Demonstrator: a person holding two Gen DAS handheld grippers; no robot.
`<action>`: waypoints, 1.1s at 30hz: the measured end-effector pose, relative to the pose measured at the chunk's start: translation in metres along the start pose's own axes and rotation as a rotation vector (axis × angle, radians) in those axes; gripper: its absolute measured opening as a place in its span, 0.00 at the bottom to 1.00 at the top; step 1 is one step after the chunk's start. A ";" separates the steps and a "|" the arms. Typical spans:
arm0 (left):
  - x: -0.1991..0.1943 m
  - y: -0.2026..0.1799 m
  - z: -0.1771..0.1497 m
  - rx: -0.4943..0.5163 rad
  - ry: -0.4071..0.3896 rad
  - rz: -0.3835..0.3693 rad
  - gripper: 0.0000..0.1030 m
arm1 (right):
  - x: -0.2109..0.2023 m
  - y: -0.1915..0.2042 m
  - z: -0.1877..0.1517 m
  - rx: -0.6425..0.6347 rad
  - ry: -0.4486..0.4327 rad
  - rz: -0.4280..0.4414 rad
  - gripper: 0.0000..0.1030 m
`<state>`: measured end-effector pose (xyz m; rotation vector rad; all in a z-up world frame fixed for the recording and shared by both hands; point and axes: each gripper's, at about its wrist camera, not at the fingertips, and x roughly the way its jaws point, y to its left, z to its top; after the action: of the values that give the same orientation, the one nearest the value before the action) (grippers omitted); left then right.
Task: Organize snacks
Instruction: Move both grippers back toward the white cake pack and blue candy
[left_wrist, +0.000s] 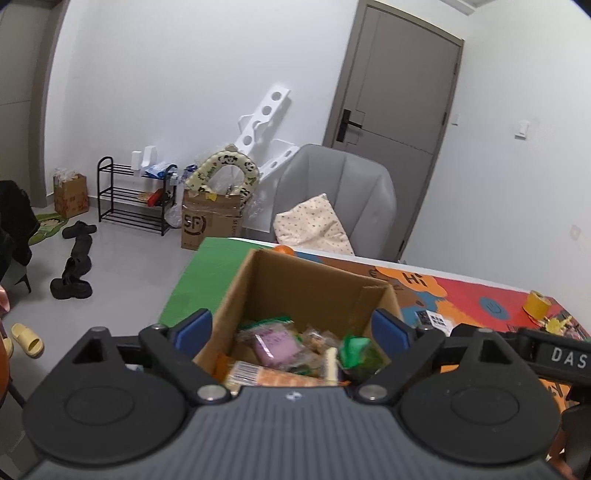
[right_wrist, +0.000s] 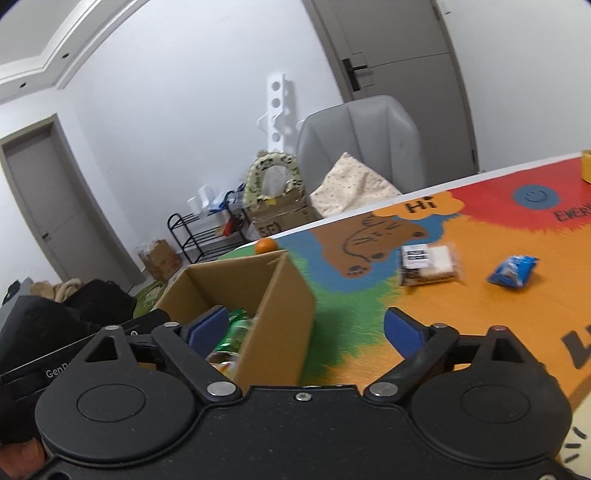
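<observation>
An open cardboard box stands on the colourful table mat and holds several snack packets, among them a pink one and a green one. My left gripper hovers over the box's near side, open, with nothing between its blue pads. In the right wrist view the same box sits at left, and my right gripper straddles its right wall, open, pads apart from the cardboard. A clear-wrapped sandwich biscuit pack and a blue packet lie loose on the orange part of the mat.
An orange rests behind the box near the table's far edge. A yellow tape roll sits at the table's right. A grey chair with a cushion stands beyond the table. Boxes, a shoe rack and boots lie on the floor.
</observation>
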<state>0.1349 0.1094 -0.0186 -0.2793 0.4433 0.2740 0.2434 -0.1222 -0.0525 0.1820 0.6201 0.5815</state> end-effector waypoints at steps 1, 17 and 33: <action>0.001 -0.005 -0.001 0.008 0.005 -0.003 0.91 | -0.002 -0.005 -0.001 0.008 0.001 -0.007 0.93; 0.008 -0.081 -0.014 0.085 0.037 -0.097 0.92 | -0.033 -0.082 -0.001 0.087 -0.005 -0.084 0.97; 0.035 -0.146 -0.018 0.157 0.076 -0.144 0.92 | -0.030 -0.146 0.005 0.167 -0.015 -0.124 0.97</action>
<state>0.2052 -0.0243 -0.0201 -0.1670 0.5148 0.0872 0.2936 -0.2592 -0.0813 0.3023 0.6606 0.4087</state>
